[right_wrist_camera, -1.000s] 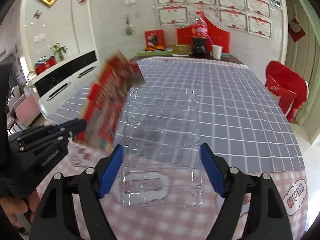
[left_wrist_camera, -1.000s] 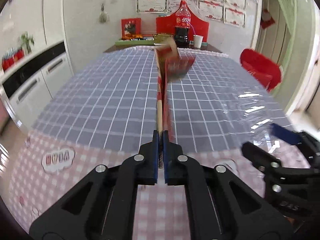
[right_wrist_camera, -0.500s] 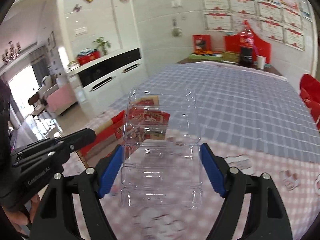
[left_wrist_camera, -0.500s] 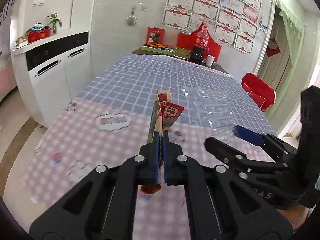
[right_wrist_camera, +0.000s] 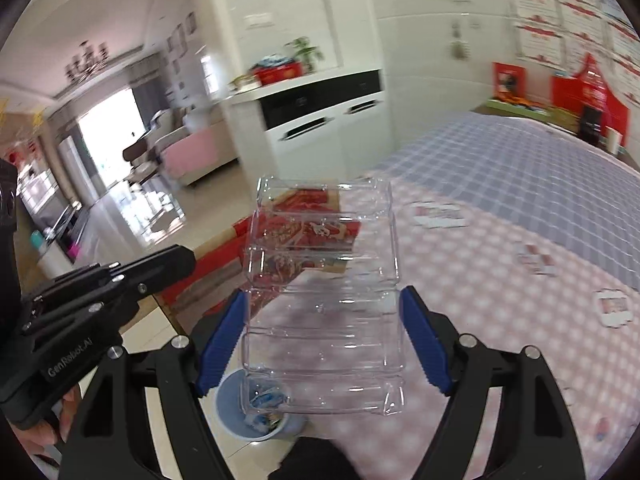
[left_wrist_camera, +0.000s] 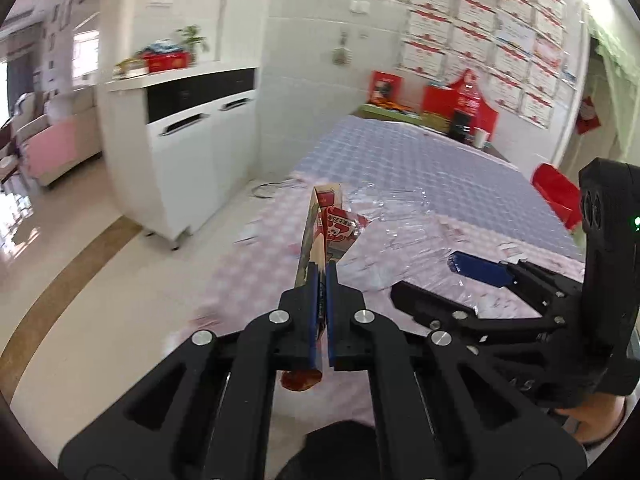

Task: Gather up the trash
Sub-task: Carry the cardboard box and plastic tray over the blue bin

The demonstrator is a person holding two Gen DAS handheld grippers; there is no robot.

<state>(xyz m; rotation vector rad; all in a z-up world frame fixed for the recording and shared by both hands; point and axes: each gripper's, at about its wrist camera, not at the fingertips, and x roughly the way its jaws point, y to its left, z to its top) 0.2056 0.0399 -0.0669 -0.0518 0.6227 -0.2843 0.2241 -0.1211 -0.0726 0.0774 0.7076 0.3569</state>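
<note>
Two tongs, both loaded. Left tongs [left_wrist_camera: 319, 280] clamped tight on a flattened red carton [left_wrist_camera: 320, 236], held edge-on, sticking out toward 12 o'clock past the blue pads; its lower end pokes out behind the pads. Right tongs [right_wrist_camera: 322, 328] stand wide, blue pads pressing the two sides of a clear plastic tray [right_wrist_camera: 322, 296], a ribbed, see-through blister pack, upright between them. In the right wrist view, left tongs sit at 9 o'clock with the carton visible through the tray. In the left wrist view, right tongs [left_wrist_camera: 480, 268] sit at 3 o'clock, a hand under them at 4 o'clock. Both hang over the near edge of the checked surface [right_wrist_camera: 520, 240], pink squares near, blue-grey farther. Blue bin [right_wrist_camera: 240, 420] on the floor at 6–7 o'clock, under the tray's lower left corner, wrappers inside. White cabinet [left_wrist_camera: 200, 140] at 10 o'clock. Background motion-blurred.
</note>
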